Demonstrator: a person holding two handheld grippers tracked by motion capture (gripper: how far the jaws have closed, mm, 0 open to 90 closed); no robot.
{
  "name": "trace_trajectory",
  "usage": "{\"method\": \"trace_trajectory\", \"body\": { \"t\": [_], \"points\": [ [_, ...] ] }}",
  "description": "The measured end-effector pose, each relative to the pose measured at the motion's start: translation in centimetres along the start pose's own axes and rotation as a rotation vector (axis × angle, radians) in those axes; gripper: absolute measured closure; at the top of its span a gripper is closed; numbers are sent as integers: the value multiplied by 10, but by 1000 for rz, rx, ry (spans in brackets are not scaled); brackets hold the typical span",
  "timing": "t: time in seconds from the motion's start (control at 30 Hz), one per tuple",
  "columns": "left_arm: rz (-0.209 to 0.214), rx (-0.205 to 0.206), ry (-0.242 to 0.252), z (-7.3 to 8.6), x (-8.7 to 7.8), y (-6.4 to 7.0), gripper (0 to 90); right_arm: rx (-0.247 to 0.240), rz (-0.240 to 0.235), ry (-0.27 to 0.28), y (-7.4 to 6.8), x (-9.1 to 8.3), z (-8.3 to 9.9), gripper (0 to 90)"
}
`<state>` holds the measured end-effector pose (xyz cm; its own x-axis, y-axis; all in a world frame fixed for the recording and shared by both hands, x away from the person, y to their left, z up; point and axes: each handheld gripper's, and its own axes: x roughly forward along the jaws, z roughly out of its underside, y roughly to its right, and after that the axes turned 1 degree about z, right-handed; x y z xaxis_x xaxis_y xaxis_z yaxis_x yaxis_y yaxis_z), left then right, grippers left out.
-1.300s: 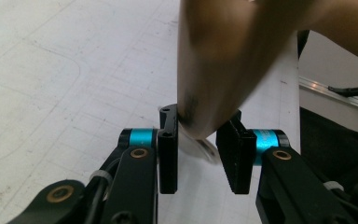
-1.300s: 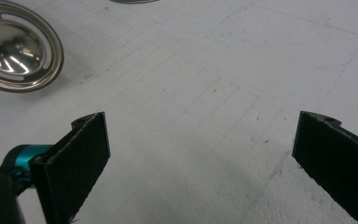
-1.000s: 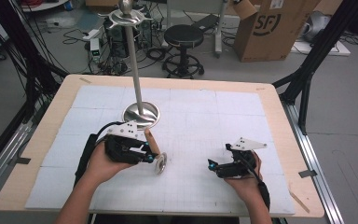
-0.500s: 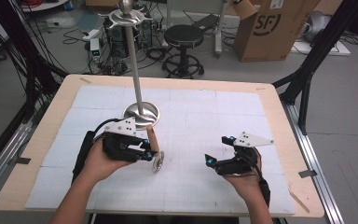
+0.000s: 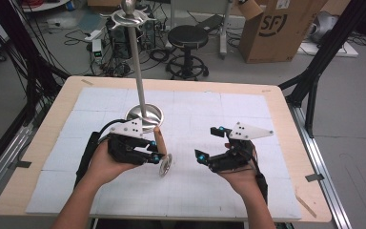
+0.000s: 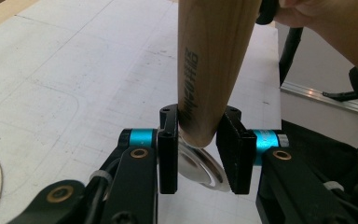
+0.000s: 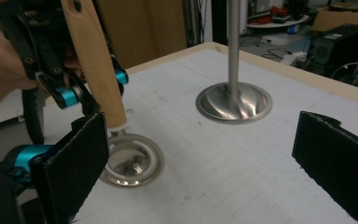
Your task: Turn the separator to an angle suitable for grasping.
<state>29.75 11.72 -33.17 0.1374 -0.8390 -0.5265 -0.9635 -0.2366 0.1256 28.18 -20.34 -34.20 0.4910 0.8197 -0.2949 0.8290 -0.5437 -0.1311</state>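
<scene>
Left gripper [image 5: 156, 156]: we see it in the person's left hand near the table's front edge, its jaws clamped on the wooden handle [image 6: 212, 65] of a small ladle; in the left gripper view the handle rises between the two black jaws with dark lettering down its side.
Ladle bowl [image 7: 129, 161]: we see the shiny round metal bowl at the handle's lower end, low over the white mat; whether it touches the mat we cannot tell.
Right gripper [image 5: 210, 143]: we see it in the person's right hand, just beside the ladle and apart from it, jaws spread wide with nothing between them.
Mat [image 5: 248, 107]: white, gridded, covering most of the wooden table [image 5: 286, 119].
Stand [image 5: 144, 116]: farther back we see a round metal base on the mat with a tall steel pole rising upright from it.
Beyond the table: we see a black stool [image 5: 188, 37] and a cardboard box [image 5: 276, 26] on the floor.
</scene>
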Motion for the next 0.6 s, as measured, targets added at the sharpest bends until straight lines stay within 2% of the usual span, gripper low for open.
{"method": "trace_trajectory", "body": {
  "t": [0.17,0.43,0.6],
  "points": [
    [2,-3,0,0,0,1,705,-28,-20,-10,-5,7,-9,29],
    [3,-8,-5,-1,0,0,705,-23,-45,-11,-8,11,-13,29],
    [14,-1,-10,-1,3,0,705,-48,-59,-26,-12,21,-20,29]
  ]
}}
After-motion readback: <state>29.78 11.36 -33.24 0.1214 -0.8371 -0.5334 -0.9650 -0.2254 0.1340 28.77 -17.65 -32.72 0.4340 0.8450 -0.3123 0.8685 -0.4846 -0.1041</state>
